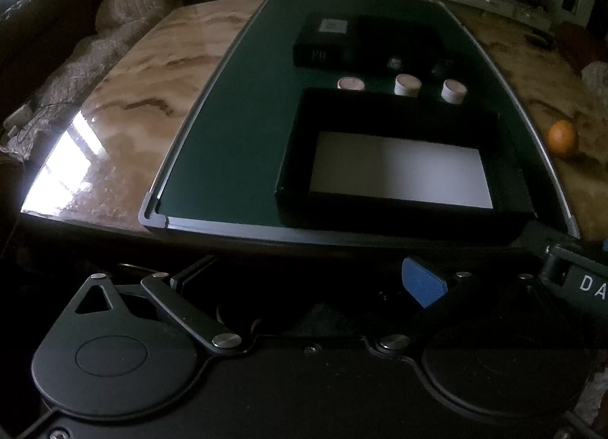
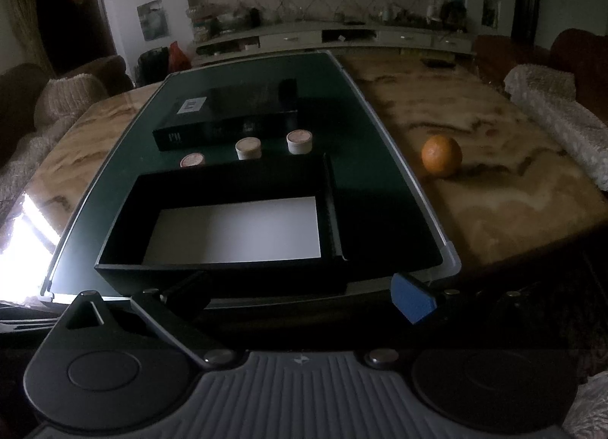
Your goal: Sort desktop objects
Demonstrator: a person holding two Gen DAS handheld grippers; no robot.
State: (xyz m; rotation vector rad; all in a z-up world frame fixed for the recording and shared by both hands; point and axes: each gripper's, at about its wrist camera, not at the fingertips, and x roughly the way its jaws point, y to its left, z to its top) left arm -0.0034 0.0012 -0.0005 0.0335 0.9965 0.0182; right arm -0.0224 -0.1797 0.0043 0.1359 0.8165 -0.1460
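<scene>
A dark green mat (image 1: 235,142) (image 2: 364,157) lies on a marble table. On it sits an open black box with a white bottom (image 1: 399,169) (image 2: 235,230). Behind it stand three small white round jars (image 1: 407,84) (image 2: 249,148) in a row. Behind those lies a closed black box with a label (image 1: 326,43) (image 2: 224,119). My left gripper (image 1: 304,279) is open and empty, held back at the table's near edge. My right gripper (image 2: 300,294) is open and empty, just before the open box's near wall.
An orange (image 2: 441,156) (image 1: 562,137) sits on the bare marble (image 2: 494,192) right of the mat. A small dark object (image 2: 439,62) lies at the far right. Sofas with knitted covers (image 1: 95,40) (image 2: 558,116) flank the table. A TV cabinet (image 2: 342,36) stands behind.
</scene>
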